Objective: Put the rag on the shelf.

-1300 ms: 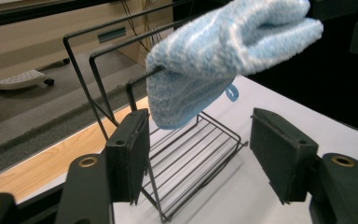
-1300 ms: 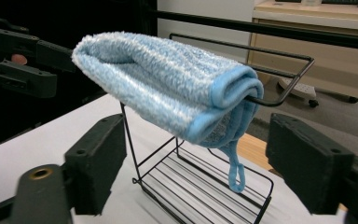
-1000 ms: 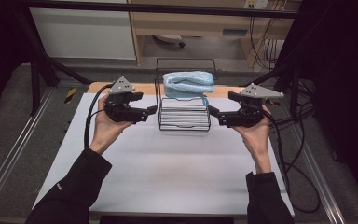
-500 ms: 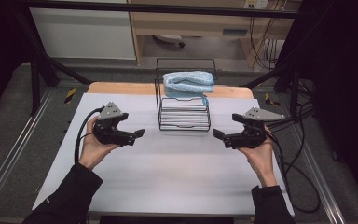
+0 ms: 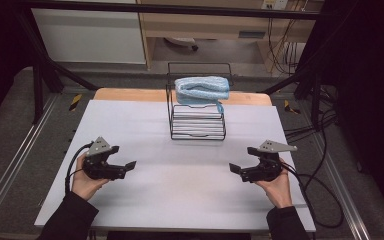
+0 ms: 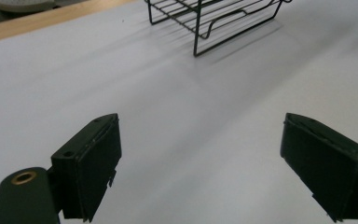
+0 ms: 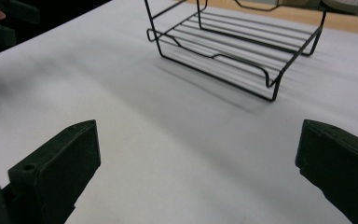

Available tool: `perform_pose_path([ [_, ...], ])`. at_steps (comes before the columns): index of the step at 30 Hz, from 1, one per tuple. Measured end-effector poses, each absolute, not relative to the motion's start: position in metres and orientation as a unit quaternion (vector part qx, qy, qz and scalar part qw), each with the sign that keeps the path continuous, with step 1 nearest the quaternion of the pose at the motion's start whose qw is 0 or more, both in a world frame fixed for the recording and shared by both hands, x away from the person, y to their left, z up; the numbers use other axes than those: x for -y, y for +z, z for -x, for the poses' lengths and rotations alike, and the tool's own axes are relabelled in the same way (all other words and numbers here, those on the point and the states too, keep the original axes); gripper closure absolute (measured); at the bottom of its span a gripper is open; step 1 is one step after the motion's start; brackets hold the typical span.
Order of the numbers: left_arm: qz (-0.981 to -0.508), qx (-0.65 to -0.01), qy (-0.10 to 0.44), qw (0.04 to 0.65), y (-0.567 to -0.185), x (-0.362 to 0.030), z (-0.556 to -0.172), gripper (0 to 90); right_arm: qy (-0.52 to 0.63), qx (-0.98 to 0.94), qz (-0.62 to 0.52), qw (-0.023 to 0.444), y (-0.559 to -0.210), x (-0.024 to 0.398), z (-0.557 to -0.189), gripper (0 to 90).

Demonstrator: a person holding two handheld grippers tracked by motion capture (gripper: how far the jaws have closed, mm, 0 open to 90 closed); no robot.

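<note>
Both hands have drawn back and down from the rack, and the left gripper (image 5: pixel 130 165) and right gripper (image 5: pixel 234 169) have just spread their jaws wide, nothing between them. Well ahead of both stands the wire rack (image 5: pixel 197 127), a folded blue towel (image 5: pixel 201 90) on its top.

No lettering, labels, brand marks or numbers can be read anywhere here. The one candidate is a small pale tag (image 5: pixel 252 35) on the wooden furniture behind the table, and it is too small and blurred to make out.
</note>
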State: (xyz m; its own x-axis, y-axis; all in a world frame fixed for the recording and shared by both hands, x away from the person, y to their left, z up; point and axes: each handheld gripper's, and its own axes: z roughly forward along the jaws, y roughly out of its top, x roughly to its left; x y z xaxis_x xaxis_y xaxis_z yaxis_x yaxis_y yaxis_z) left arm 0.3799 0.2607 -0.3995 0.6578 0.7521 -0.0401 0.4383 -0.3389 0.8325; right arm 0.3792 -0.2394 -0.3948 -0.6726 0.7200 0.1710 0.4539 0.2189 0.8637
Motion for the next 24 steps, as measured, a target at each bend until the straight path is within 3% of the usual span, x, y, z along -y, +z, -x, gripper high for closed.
perform_pose_path([
  [12,-0.796,-0.388,0.175,0.429,-0.431,-0.284,-0.363,12.3,0.493,-0.762,-0.401,0.124,-0.435,0.268,-0.363,0.5],
  [24,-0.797,-0.391,0.176,0.425,-0.44,-0.289,-0.361,12.3,0.493,-0.755,-0.413,0.127,-0.444,0.283,-0.355,0.5],
])
